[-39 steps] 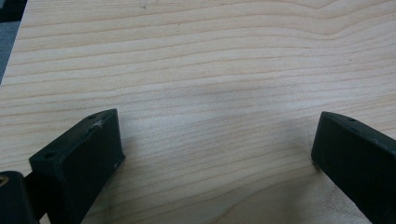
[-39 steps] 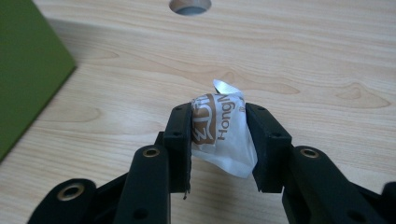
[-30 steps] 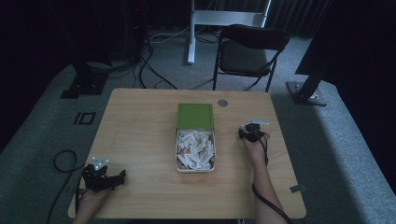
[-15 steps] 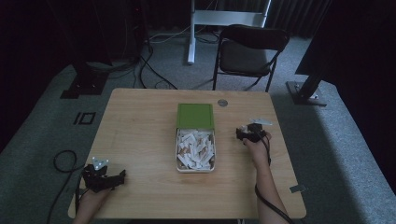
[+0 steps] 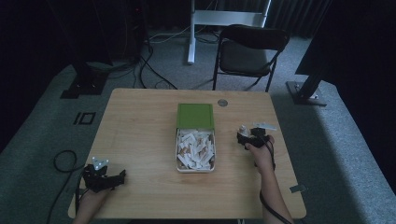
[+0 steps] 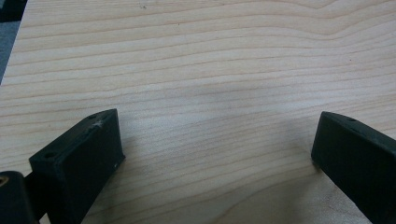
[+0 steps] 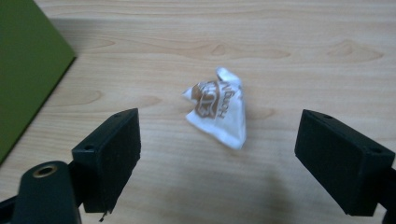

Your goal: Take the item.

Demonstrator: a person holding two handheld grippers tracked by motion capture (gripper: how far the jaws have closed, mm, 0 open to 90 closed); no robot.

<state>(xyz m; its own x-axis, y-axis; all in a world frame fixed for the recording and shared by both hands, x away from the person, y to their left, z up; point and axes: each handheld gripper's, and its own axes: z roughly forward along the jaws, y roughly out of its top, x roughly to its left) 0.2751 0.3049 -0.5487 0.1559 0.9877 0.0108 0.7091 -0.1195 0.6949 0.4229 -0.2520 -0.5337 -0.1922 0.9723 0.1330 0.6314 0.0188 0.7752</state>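
At the near left corner of the table (image 5: 140, 116) the left gripper (image 5: 103, 176) rests low over the bare wood, its 2 jaws spread wide with nothing between them; in the left gripper view both jaws run off the bottom edge. The person's left hand (image 5: 91, 200) grips it from below, the forearm cut off by the frame.

Farther in, on the right side, the right hand (image 5: 261, 154) comes up from the bottom edge with the forearm nearly straight, holding the right gripper (image 5: 247, 136) pointed away toward the far edge. Its jaws have just been opening and now stand wide apart. The small white packet (image 7: 219, 112) lies on the wood ahead of them, free of both pads. It is crumpled into a rough wedge, its long axis running from the upper left down to the lower right in the right gripper view, broad end lower. Brown print shows on it, partly folded under and hard to read. From above it is just a pale speck beyond the jaws.

In the middle of the table, left of that gripper, sits the open tin (image 5: 196, 168) full of similar packets, its green lid (image 5: 195, 115) lying beyond it. Past the table stands a dark folding chair (image 5: 252, 49).
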